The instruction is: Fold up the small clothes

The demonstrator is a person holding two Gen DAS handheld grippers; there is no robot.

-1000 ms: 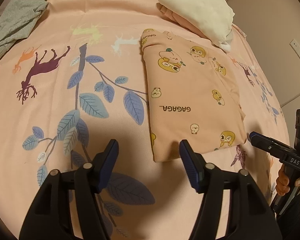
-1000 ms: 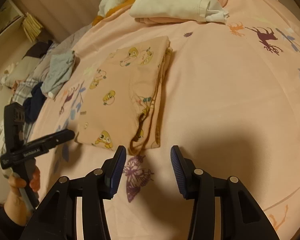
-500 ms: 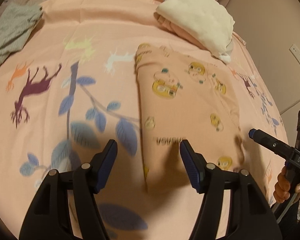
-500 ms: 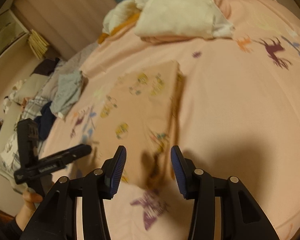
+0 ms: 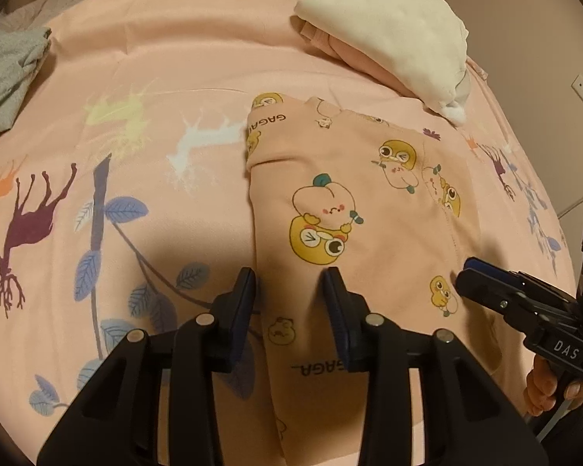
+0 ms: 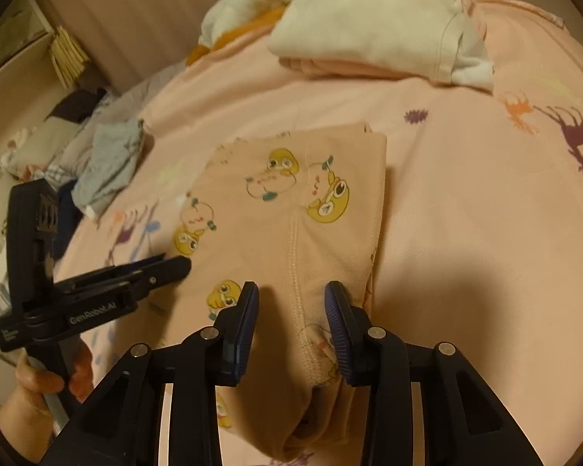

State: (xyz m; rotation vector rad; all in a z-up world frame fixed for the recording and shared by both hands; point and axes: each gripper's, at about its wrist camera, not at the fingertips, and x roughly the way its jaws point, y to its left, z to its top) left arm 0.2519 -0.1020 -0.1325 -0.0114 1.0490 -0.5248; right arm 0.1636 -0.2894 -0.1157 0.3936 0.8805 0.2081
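Bed (image 5: 198,58) with pink animal-print cover carries folded pink cartoon-print garment (image 5: 353,209) near its middle. Left hand-held gripper (image 5: 287,295) straddles garment's near left edge, right hand-held gripper (image 6: 291,306) its near right corner; both jaws have just been closing, cloth between them, pads apart.
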